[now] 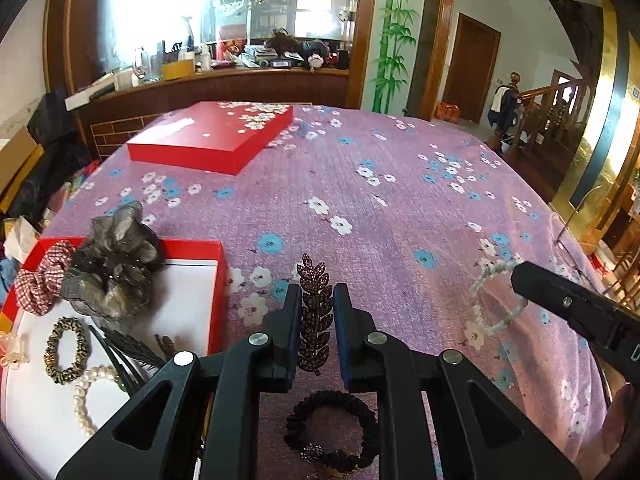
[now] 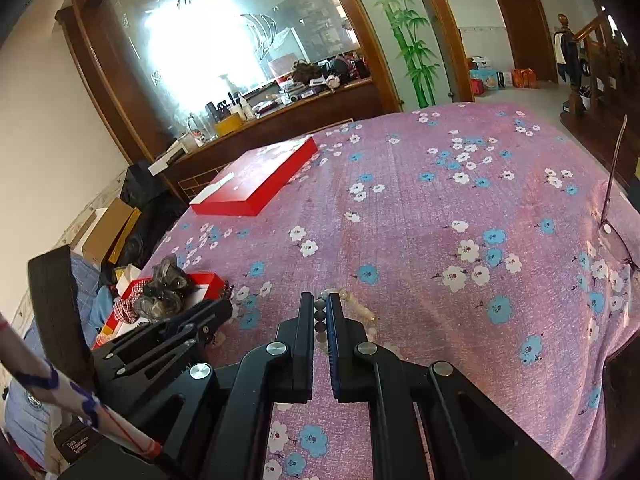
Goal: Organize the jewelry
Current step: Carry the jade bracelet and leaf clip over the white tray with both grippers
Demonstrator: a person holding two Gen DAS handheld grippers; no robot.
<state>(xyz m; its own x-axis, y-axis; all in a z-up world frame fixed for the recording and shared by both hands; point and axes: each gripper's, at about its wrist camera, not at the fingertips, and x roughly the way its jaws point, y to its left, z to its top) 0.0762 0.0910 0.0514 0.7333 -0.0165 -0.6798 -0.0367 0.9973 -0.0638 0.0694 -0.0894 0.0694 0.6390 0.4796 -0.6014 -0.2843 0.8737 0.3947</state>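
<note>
My left gripper [image 1: 317,300] is shut on a dark rhinestone leaf hair clip [image 1: 316,312] just right of the open red jewelry box [image 1: 216,276]. The box holds a grey fabric flower [image 1: 112,272], a red checked scrunchie [image 1: 42,284], a leopard hair tie [image 1: 66,350] and a pearl strand [image 1: 86,396]. A black beaded hair tie [image 1: 332,432] lies on the cloth under the left gripper. My right gripper [image 2: 320,308] is shut on a pearl bead bracelet [image 2: 320,314], also in the left wrist view [image 1: 492,304], where the right gripper [image 1: 520,276] enters from the right.
The table has a purple flowered cloth [image 1: 380,200]. The red box lid [image 1: 212,136] lies at the far left. A wooden counter [image 1: 224,80] with clutter stands behind. Glasses [image 2: 616,216] lie at the table's right edge. The left gripper [image 2: 216,312] shows in the right wrist view.
</note>
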